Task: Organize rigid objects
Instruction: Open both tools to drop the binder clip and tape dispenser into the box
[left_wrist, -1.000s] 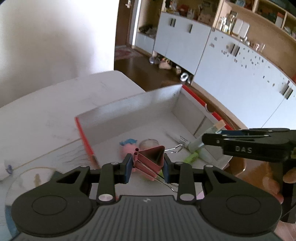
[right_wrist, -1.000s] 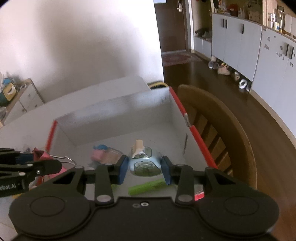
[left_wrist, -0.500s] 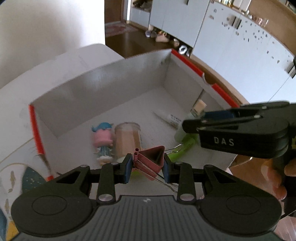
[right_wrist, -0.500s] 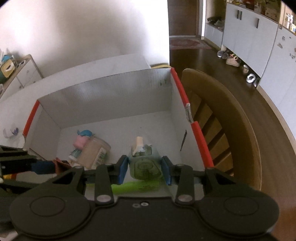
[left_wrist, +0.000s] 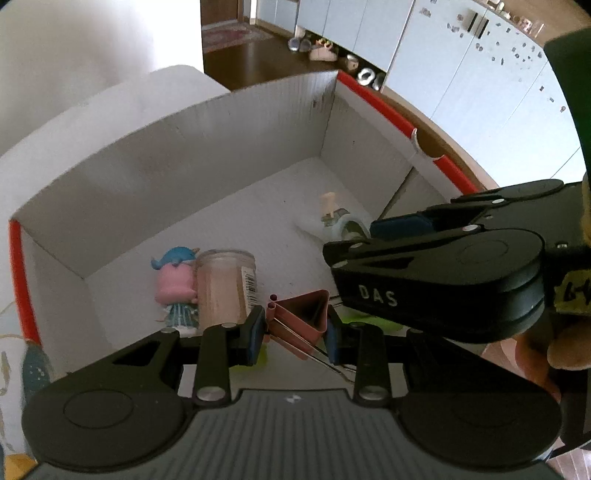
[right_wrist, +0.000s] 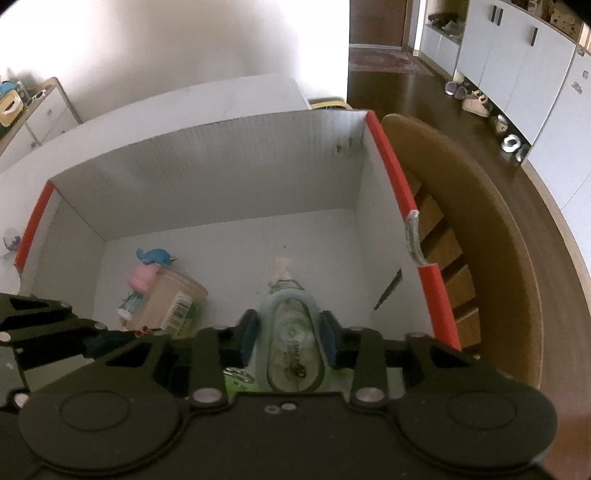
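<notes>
A white cardboard box (left_wrist: 221, 155) with red edges lies open below both grippers. My left gripper (left_wrist: 295, 332) is shut on a pink binder clip (left_wrist: 303, 314), held over the box's near side. My right gripper (right_wrist: 289, 334) has a translucent blue-green correction tape dispenser (right_wrist: 291, 332) between its pads; its jaws are closing on it, nozzle pointing away. In the left wrist view the right gripper (left_wrist: 369, 236) hangs to the right, over the box. On the box floor lie a pink and blue figurine (left_wrist: 173, 284) and a beige jar (left_wrist: 223, 288) on its side.
A green marker (right_wrist: 236, 386) lies under the grippers on the box floor. The box (right_wrist: 221, 166) sits on a white table (left_wrist: 110, 103). A wooden chair (right_wrist: 480, 221) stands just past the box's right wall. White cabinets line the far wall.
Both grippers have moved forward and down over the box, tilting more steeply into it. The clip stays in the left jaws, and the dispenser reaches further back between the right jaws.
</notes>
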